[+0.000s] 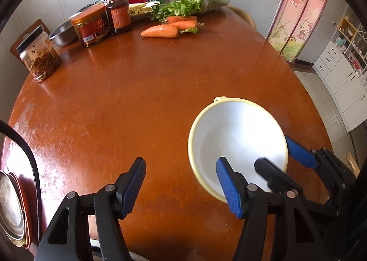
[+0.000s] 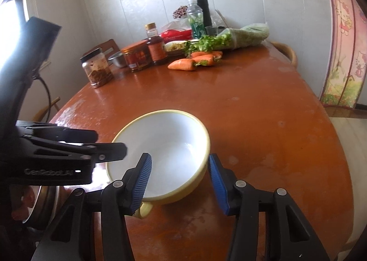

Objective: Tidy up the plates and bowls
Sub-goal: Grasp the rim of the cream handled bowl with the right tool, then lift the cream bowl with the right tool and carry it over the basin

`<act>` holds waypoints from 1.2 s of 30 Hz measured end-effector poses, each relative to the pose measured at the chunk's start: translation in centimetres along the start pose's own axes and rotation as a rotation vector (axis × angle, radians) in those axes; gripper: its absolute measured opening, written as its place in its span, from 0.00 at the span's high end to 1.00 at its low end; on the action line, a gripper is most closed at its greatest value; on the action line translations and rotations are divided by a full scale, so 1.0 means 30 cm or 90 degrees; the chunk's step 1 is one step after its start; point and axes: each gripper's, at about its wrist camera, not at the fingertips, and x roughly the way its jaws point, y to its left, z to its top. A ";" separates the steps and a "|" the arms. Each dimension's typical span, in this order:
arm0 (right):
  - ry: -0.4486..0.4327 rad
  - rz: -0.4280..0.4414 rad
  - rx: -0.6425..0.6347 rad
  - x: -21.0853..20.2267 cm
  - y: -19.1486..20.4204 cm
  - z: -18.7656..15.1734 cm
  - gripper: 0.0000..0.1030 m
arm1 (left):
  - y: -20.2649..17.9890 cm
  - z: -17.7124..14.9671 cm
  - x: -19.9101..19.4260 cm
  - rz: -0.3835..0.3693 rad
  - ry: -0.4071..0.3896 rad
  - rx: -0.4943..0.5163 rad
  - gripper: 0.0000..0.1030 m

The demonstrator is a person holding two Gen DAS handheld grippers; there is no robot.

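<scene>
A white bowl with a pale yellow rim and small handle (image 1: 236, 137) stands on the round brown table (image 1: 137, 91); it also shows in the right wrist view (image 2: 165, 146). My right gripper (image 2: 179, 176) is open, its fingers either side of the bowl's near rim, one inside and one outside. It also shows in the left wrist view (image 1: 277, 157). My left gripper (image 1: 181, 183) is open and empty above the table, left of the bowl. A stack of plates (image 1: 11, 210) sits at the left edge, partly hidden.
At the table's far side stand a glass jar (image 1: 39, 56), a steel bowl (image 1: 63, 34), a red-lidded jar (image 1: 91, 26), a sauce bottle (image 1: 118, 9), carrots (image 1: 169, 28) and bagged greens (image 1: 195, 4). A cabinet (image 1: 344, 73) stands at right.
</scene>
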 end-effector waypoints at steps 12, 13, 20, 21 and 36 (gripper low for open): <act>0.009 0.005 -0.014 0.023 0.070 -0.003 0.50 | 0.053 0.017 0.089 -0.053 0.062 -0.044 0.39; 0.007 0.012 -0.009 0.025 0.074 -0.007 0.52 | 0.052 0.015 0.093 -0.056 0.064 -0.045 0.39; 0.002 0.015 0.009 0.040 0.083 -0.017 0.57 | 0.044 0.009 0.086 -0.079 0.059 -0.041 0.49; 0.002 0.014 0.008 0.041 0.085 -0.015 0.58 | 0.045 0.009 0.085 -0.078 0.059 -0.041 0.49; -0.035 0.017 -0.031 -0.041 0.185 0.026 0.58 | 0.122 -0.032 -0.083 -0.101 -0.016 -0.070 0.49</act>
